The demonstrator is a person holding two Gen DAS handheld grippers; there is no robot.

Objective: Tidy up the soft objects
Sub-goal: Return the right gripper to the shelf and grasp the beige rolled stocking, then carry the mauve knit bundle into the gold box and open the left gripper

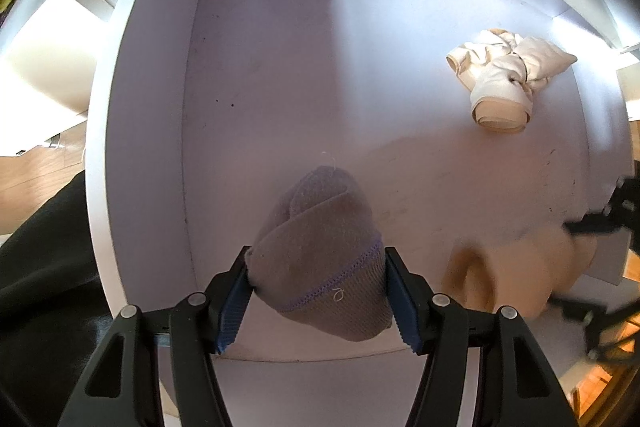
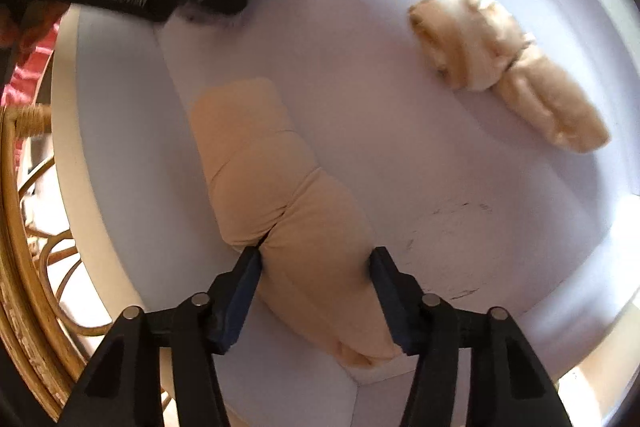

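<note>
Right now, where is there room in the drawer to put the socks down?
Most of the drawer floor is bare: the back and left side, away from the cream bundle. The front is crowded by the grey sock and tan roll.

Left gripper (image 1: 316,297): black linkage arms, silver rivets, ribbed blue pads (image 1: 234,311). Right gripper (image 2: 318,297): identical; white lettering on the body.

The left gripper (image 1: 318,291) has its two black fingers with blue pads (image 1: 234,311) squeezed onto a soft grey-purple rolled sock (image 1: 320,247). The right gripper (image 2: 316,301) does the same, its blue pads (image 2: 236,305) pressed into both sides of a soft tan rolled cloth (image 2: 280,195). Both point down and forward.
</note>
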